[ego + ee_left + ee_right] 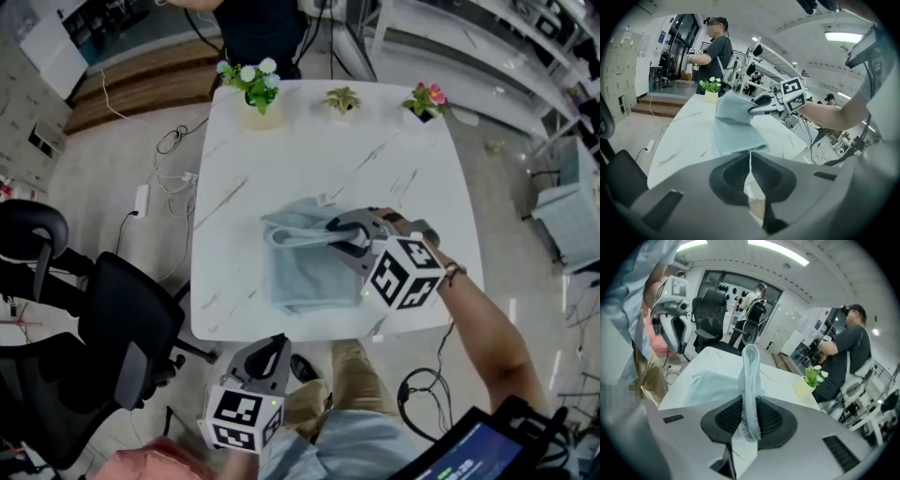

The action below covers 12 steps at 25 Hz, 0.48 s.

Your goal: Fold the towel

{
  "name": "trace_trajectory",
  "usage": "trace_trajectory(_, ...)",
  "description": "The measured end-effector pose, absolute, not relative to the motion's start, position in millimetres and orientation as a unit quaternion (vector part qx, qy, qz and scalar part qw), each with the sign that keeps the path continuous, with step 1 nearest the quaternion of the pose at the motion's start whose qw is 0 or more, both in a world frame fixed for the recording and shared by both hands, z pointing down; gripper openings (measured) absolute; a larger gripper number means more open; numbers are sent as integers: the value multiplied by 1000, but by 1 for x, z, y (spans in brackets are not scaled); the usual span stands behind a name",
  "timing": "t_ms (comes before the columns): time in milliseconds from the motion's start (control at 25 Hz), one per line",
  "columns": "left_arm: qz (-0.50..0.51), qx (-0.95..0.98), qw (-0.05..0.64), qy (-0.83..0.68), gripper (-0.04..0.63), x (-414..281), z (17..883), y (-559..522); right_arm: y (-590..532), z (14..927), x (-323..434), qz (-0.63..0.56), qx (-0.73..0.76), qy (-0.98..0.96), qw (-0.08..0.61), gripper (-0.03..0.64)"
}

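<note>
A light blue towel (pixel 305 272) lies partly folded in the middle of the white marble table (pixel 281 159). My right gripper (pixel 330 236) reaches in from the right and is shut on a raised fold of the towel's far edge, holding it above the flat part. In the right gripper view that fold (pixel 750 380) stands upright, pinched in the right gripper (pixel 750 416). My left gripper (pixel 275 349) hangs off the table's near edge, shut on nothing. The left gripper view shows the left gripper (pixel 750 161) shut, with the towel (pixel 736 136) and the right gripper (pixel 752 110) beyond.
Three small flower pots (pixel 255 89) (pixel 341 98) (pixel 424 101) line the table's far edge. A person (pixel 253 28) stands behind it. A black office chair (pixel 84 328) sits left of the table, with cables (pixel 173 141) on the floor.
</note>
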<state>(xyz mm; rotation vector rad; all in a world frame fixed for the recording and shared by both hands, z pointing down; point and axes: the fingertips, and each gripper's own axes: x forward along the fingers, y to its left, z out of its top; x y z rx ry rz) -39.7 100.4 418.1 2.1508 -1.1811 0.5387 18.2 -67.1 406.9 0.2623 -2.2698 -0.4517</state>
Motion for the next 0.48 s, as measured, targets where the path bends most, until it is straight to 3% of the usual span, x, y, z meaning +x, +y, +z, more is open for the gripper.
trace_trajectory(200,193,806,313,-463,15,-44,407,71,-150,396,32,-30,116,-919,375,92)
trace_trajectory(480,186,789,333,-481,15,-44,411,25,-233,461,55,171,89,-894,405,100)
